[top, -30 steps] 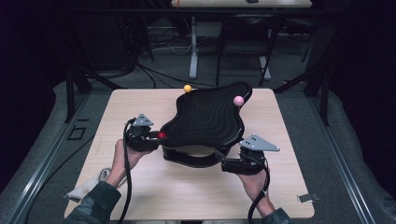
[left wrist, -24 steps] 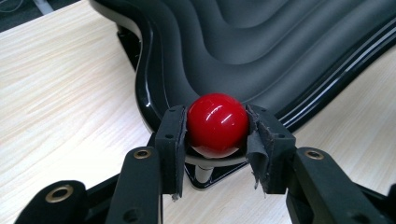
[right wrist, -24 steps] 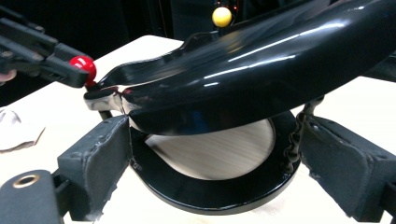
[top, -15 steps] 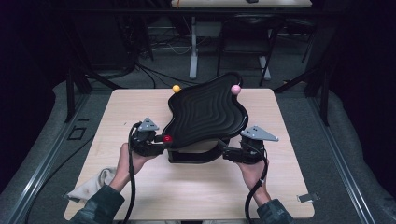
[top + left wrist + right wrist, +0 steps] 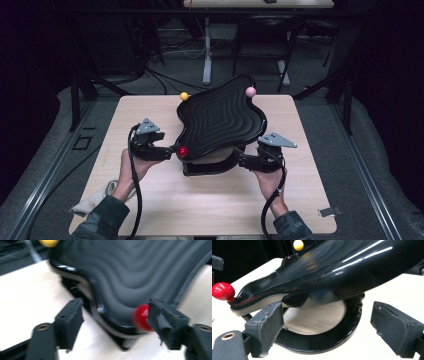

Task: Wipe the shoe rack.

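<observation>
A black wavy board (image 5: 220, 120) with ridged rings sits tilted on a black ring base (image 5: 210, 167), its far edge raised. Ball knobs stand at its corners: red (image 5: 182, 151), yellow (image 5: 184, 96), pink (image 5: 250, 91). My left gripper (image 5: 172, 152) is open at the near-left corner. In the left gripper view (image 5: 115, 306) that corner lies between the jaws and the red knob (image 5: 141, 317) touches the right jaw. My right gripper (image 5: 242, 161) is open at the board's near-right side. Its jaws (image 5: 328, 312) straddle the ring base (image 5: 317, 342) under the board (image 5: 342, 270).
The light wooden table (image 5: 300, 200) has bare room in front and to the right. A pale cloth (image 5: 92, 200) lies at its near-left edge, a small metal clip (image 5: 327, 212) at the near right. Dark desk legs and cables stand beyond the far edge.
The board has tilted up at its far edge and turned left; the yellow and pink knobs shifted left. The right gripper moved away from me toward the base; the left stayed by the red knob.
</observation>
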A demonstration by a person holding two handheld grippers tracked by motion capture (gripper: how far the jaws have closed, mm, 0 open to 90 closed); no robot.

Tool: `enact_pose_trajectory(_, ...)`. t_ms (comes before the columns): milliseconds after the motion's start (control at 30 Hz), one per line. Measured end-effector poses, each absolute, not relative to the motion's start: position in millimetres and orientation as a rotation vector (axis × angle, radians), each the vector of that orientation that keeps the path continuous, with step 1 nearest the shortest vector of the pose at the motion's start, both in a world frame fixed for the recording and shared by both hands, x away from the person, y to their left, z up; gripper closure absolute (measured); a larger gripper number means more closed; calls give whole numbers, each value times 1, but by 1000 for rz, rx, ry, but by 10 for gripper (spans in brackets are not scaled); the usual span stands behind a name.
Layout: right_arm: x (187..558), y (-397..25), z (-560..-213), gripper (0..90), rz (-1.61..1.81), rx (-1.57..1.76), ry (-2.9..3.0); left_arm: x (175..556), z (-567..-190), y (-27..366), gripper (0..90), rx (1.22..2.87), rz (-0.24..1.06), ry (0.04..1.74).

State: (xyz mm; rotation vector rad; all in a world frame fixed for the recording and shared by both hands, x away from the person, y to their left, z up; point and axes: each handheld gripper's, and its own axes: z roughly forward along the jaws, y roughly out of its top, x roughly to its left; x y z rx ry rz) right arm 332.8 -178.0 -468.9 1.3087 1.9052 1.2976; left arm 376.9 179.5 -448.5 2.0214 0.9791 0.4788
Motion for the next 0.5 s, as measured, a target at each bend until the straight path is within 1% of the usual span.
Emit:
enact_pose_trajectory(33, 333, -179, -469, 108, 1294, 1311, 1910, 381, -451, 180, 212, 2041, 505, 991)
enact_pose_trajectory(67, 333, -179, -469, 109, 1297, 1309, 1906, 384, -453, 182, 183, 2045, 504, 1009)
enact_pose_trajectory(133, 333, -179, -469, 108, 1290, 1310, 1908, 390, -460, 183, 154, 2054, 507, 1044)
enact_pose_trajectory(233, 334, -179, -469, 108, 1289, 1309, 1904, 396, -471, 182, 138, 2068, 491, 1068)
enact_pose_trajectory(333, 336, -182, -469, 111, 1285, 1322, 1905, 395, -479, 175, 121, 2085, 472, 1054)
enact_pose_trajectory(500, 341, -186, -470, 119, 1272, 1352, 1886, 391, -483, 163, 123, 2097, 451, 1022)
